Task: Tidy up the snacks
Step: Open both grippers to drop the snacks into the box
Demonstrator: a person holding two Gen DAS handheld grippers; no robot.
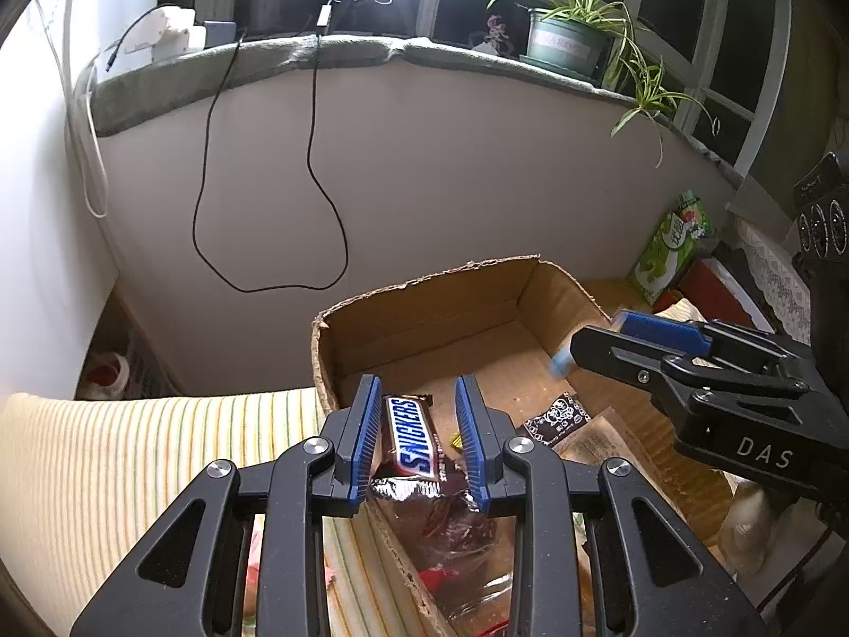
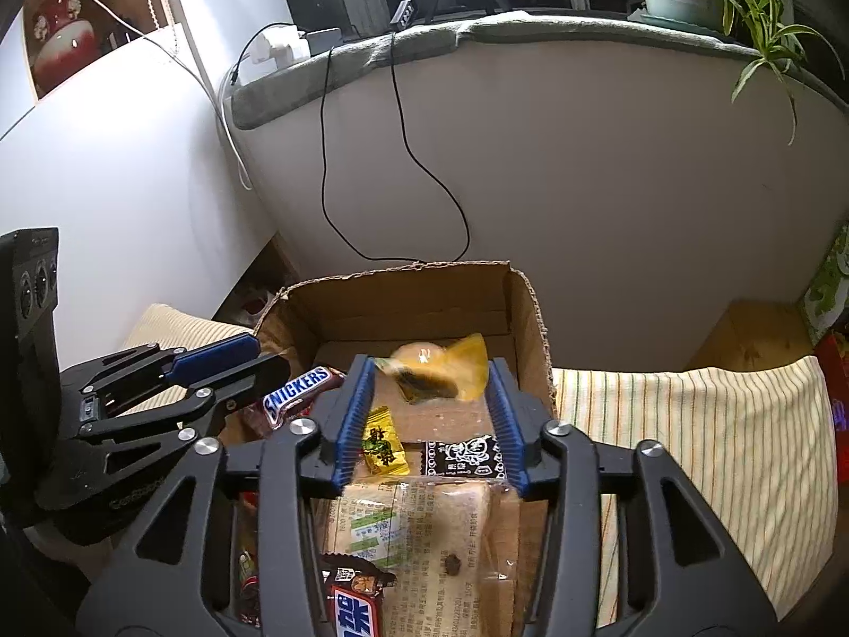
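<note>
Most snacks already lie in the box [image 2: 522,318]: bread [image 2: 424,541], tea sachets, a Snickers [image 1: 411,438] under the spread, empty left gripper [image 1: 419,438]; a blurred yellow pack [image 2: 440,366] sits at 12 o'clock between the released right gripper's [image 2: 432,419] fingers, seemingly dropping in.

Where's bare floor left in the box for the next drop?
Free: the far half of the box floor, below the back wall, beyond the gold candy and patterned packet. A yellow snack, blurred, sits between the open right gripper's fingers over it. Crowded: near half, with bread and Snickers.
</note>
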